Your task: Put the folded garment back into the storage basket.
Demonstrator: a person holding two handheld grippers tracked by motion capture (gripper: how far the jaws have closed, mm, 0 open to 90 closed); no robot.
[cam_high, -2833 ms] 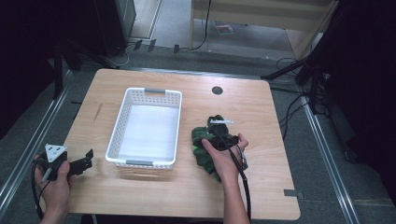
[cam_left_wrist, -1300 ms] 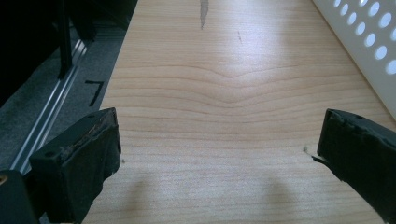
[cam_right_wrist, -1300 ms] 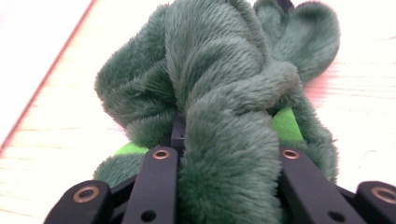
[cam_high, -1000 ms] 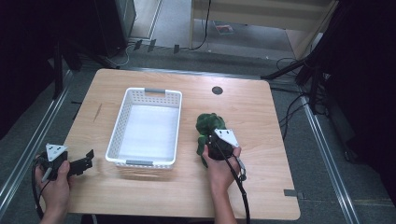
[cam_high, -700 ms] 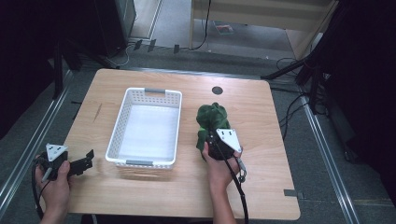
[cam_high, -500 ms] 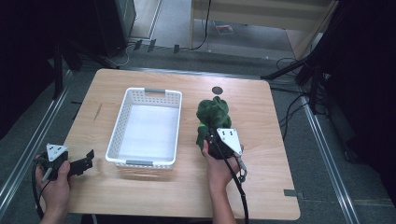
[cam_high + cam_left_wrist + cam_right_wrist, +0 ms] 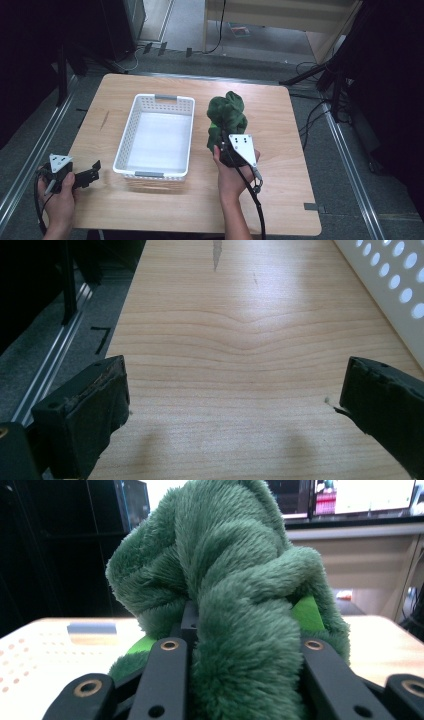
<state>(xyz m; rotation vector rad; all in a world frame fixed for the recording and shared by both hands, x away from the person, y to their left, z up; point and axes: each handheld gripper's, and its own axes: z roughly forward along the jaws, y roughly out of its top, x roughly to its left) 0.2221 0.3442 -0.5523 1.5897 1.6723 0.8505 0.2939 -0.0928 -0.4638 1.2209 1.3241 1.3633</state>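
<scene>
The surface carries a white basket toward its left half. Just right of the basket, the right gripper has its 2 jaws clamped on a green plush toy, which bulges up between and beyond them. The left gripper, at the surface's front left corner, has jaws spread wide, holding nothing.

Basket mid-table, plush toy just right, left gripper left of basket

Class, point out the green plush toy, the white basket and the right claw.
green plush toy (image 7: 227, 112), high view, upper body.
white basket (image 7: 166, 97), high view, far rim handle.
right claw (image 7: 245, 652), right gripper view, between its jaws.
</scene>
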